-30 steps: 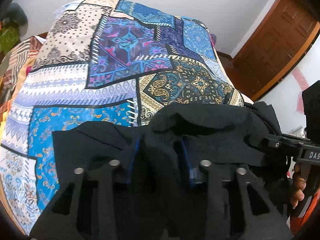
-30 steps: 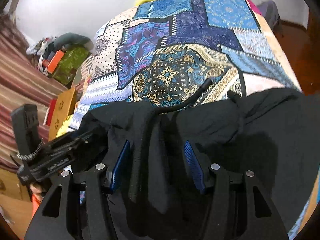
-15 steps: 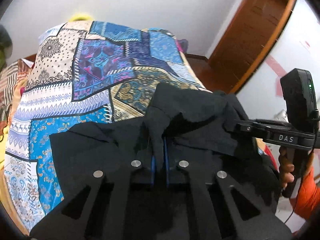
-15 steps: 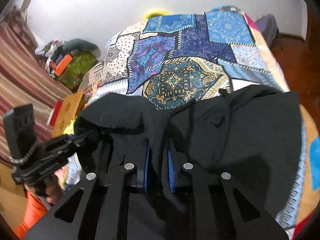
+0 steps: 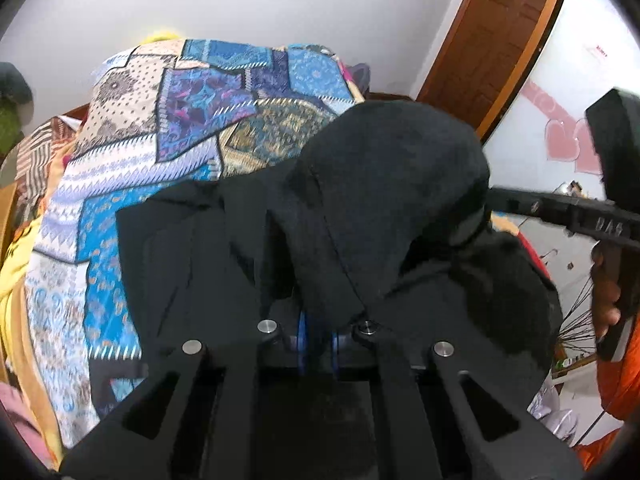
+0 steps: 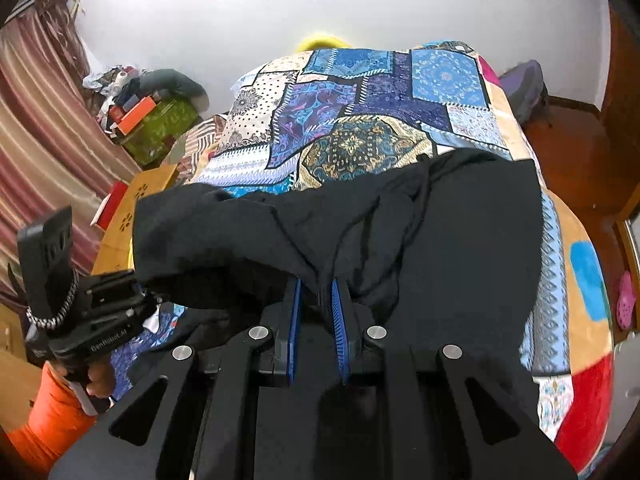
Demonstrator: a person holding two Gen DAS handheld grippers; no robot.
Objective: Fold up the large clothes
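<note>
Spread across most of both views: a bed [image 6: 576, 312] under a patchwork cover [image 5: 192, 112] of blue, purple and cream panels; lying over its near end, partly lifted and bunched, a large black garment [image 6: 460, 240]; beyond, a white wall, a brown wooden door [image 5: 500, 28] on one side, striped curtains [image 6: 40, 140] on the other.

Readable writing: "DAS" on the right gripper's bar in the left wrist view; what looks like "GenRobot.AI" on the left gripper's body in the right wrist view.

Left gripper [image 5: 318, 334] angled downward, blue pads clenched on a fold of the garment; cloth humped up over the fingers.

Right gripper [image 6: 316, 312] likewise angled downward, pads grasping a gathered ridge of the same garment, a narrow gap filled by cloth.

Visible at the frame edges: a hand [image 6: 98, 376] wrapped round the left gripper's handle, an orange sleeve [image 6: 44, 420] below it.
</note>
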